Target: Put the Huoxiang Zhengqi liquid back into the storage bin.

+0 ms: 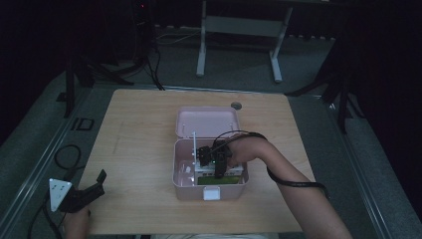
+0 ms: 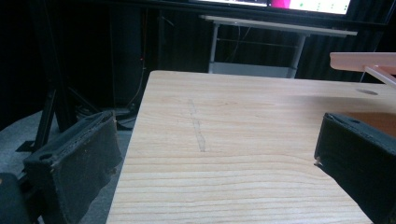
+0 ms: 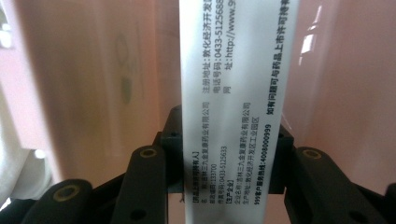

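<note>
Closest to the lens in the right gripper view, a white medicine carton [image 3: 233, 93] printed with small black text stands between two black jaws, which press on its narrow sides: the right gripper [image 3: 229, 163] is clamped on the carton. Pale pink plastic walls rise just behind and to either side of it, so the carton sits inside the pink storage box [image 1: 181, 172]. In the high view, that box rests open near the middle of a light wooden table [image 1: 139, 124], its lid [image 1: 206, 121] laid back on the far side, and the person's right arm reaches down into the box's right half, where the right gripper [image 1: 219, 162] hangs over a green and white pack [image 1: 219, 177] lying inside. The left gripper [image 1: 82, 195] rests well to the left of the box, near the table's front corner, its jaws spread apart and empty; its own view [image 2: 210, 154] looks across bare wood between two wide-set black pads, with the box's pink edge just at the far right. The carton is probably light, thin card: stiff enough to keep its shape, yet easy to dent if squeezed hard, and smooth enough to slip. Holding it across the narrow sides looks sensible. The printed text is readable from the right gripper view, while the high view gives the box's layout.
</note>
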A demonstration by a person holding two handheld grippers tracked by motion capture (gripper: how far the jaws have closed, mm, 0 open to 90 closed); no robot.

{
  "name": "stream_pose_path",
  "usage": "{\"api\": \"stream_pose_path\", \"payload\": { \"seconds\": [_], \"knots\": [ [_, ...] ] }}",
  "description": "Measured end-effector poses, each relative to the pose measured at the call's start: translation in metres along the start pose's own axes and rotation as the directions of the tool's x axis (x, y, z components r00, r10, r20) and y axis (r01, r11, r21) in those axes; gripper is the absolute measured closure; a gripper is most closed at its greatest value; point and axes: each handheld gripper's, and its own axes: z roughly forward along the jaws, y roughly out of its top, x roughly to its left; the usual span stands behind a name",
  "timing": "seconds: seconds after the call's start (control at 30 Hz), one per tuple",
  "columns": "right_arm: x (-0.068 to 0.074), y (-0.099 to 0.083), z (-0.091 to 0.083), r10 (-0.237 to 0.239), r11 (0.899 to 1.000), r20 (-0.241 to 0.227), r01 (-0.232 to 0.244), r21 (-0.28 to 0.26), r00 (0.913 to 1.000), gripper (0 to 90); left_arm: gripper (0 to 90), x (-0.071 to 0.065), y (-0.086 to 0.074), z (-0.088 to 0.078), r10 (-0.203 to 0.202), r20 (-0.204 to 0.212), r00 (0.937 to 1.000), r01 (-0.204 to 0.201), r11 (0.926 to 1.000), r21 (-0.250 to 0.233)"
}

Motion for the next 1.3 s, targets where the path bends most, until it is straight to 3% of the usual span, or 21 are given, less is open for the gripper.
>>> {"api": "stream_pose_path", "payload": {
  "seconds": [0.47, 0.73, 0.87, 1.07, 1.3],
  "knots": [
    [-0.003, -0.003, 0.025, -0.010, 1.000, -0.022, 0.010, 0.020, 0.9997, 61.8, 0.3, 0.000, 0.000, 0.000, 0.000, 0.001, 1.0000, 0.000, 1.0000, 0.000],
    [-0.004, -0.002, 0.030, -0.008, 1.000, -0.027, 0.009, 0.027, 0.9996, 61.4, 0.3, 0.000, 0.000, 0.000, 0.001, 0.002, 1.0000, -0.001, 1.0000, 0.000],
    [-0.004, -0.002, 0.029, -0.013, 1.000, -0.026, 0.013, 0.015, 0.9996, 60.2, 0.3, 0.000, 0.000, 0.000, 0.001, 0.003, 1.0000, -0.001, 1.0000, 0.000],
    [-0.003, -0.006, 0.015, -0.012, 0.999, -0.047, 0.010, -0.031, 0.9988, 55.7, 0.2, 0.000, 0.000, 0.000, 0.000, 0.002, 1.0000, 0.000, 1.0000, 0.001],
    [-0.004, -0.014, -0.001, -0.003, 1.000, -0.032, 0.002, -0.029, 0.9995, 48.8, 0.3, 0.000, 0.000, 0.000, 0.000, 0.002, 1.0000, 0.000, 1.0000, 0.001]
  ]
}}
